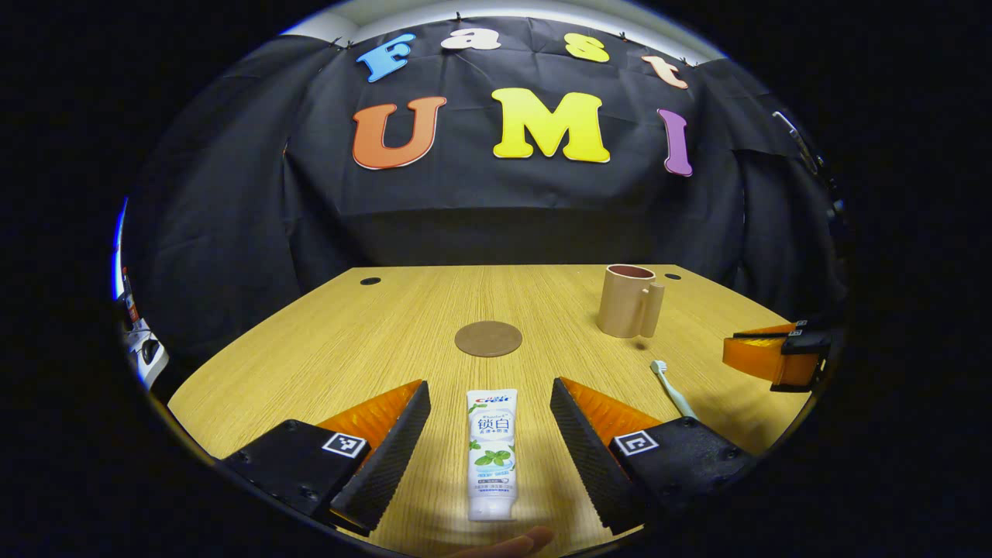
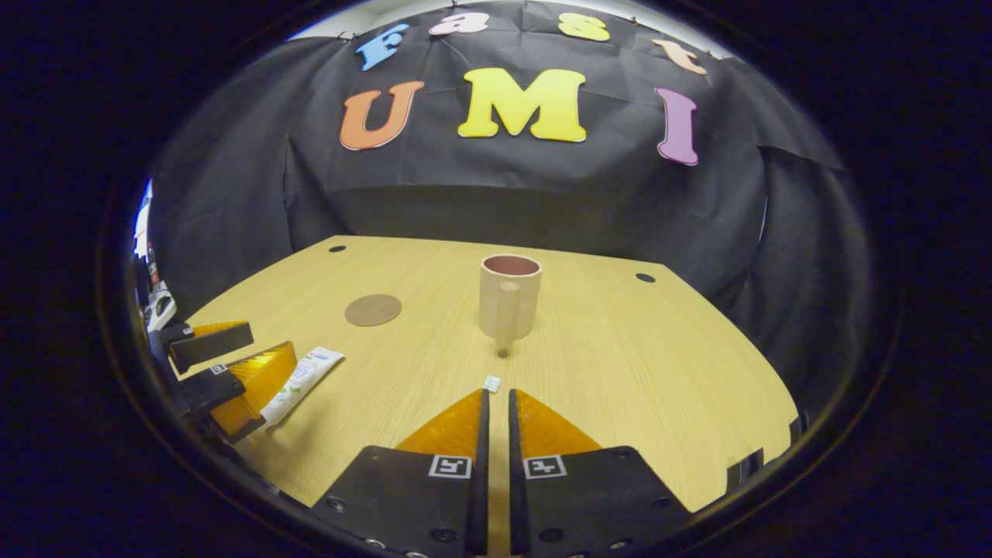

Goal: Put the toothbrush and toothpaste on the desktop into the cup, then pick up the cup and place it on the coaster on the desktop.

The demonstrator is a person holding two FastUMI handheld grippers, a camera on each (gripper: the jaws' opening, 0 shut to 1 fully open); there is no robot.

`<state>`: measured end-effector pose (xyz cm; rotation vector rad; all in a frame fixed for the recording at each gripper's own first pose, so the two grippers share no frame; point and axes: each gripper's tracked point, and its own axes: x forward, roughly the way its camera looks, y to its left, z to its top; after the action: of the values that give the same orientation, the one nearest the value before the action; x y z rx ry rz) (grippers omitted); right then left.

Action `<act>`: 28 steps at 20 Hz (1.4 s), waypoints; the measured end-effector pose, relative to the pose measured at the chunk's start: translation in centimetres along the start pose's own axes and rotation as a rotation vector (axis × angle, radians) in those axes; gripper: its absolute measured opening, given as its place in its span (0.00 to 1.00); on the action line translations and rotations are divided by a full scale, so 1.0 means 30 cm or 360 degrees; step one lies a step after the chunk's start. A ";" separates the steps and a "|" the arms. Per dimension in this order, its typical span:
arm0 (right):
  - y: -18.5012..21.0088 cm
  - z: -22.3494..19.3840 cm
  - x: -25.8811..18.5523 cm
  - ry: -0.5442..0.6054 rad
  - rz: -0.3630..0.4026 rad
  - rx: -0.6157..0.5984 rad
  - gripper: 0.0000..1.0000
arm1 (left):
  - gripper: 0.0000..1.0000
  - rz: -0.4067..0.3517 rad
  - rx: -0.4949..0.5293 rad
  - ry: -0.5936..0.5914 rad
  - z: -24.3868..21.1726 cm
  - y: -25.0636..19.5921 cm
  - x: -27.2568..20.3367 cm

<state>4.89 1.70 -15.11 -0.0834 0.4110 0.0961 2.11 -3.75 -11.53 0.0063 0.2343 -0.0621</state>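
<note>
A white toothpaste tube (image 1: 491, 453) lies flat on the wooden desktop (image 1: 349, 349) between the fingers of my open left gripper (image 1: 488, 387), which stand clear of it on both sides. To its right lies a white toothbrush (image 1: 673, 387), its handle end hidden behind my finger. The beige cup (image 1: 629, 301) stands upright at the back right, and the round brown coaster (image 1: 488, 339) sits mid-table. My right gripper (image 2: 497, 395) is shut with nothing in it, and the toothbrush head (image 2: 491, 383) peeks out just past its tips. The cup (image 2: 509, 304) stands straight ahead of it.
The right gripper (image 1: 728, 347) hovers at the desk's right edge, apart from the toothbrush. The left gripper (image 2: 232, 360) sits at the far left beside the toothpaste (image 2: 302, 384), with the coaster (image 2: 373, 309) beyond. Cable holes (image 1: 370, 280) mark the back corners. A fingertip (image 1: 511, 542) shows low down.
</note>
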 end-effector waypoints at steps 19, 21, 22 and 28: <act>0.140 0.148 -0.193 -0.0374 0.0067 -0.0138 0.53 | 0.99 0.0045 -0.0007 -0.0110 0.034 0.057 -0.088; 0.128 0.143 -0.179 -0.0349 0.0056 -0.0107 0.69 | 0.99 0.0037 -0.0008 -0.0109 0.034 0.057 -0.082; 0.125 0.137 -0.171 -0.0328 0.0054 -0.0093 0.76 | 1.00 0.0029 -0.0008 -0.0108 0.037 0.055 -0.079; 0.056 0.034 -0.063 -0.0114 0.0006 0.0039 0.76 | 1.00 0.0080 0.0013 -0.0204 0.117 0.100 -0.065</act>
<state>3.39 3.33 -13.52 -0.0549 0.3405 0.0974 1.23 -0.69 -7.67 0.0166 0.1057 -0.0133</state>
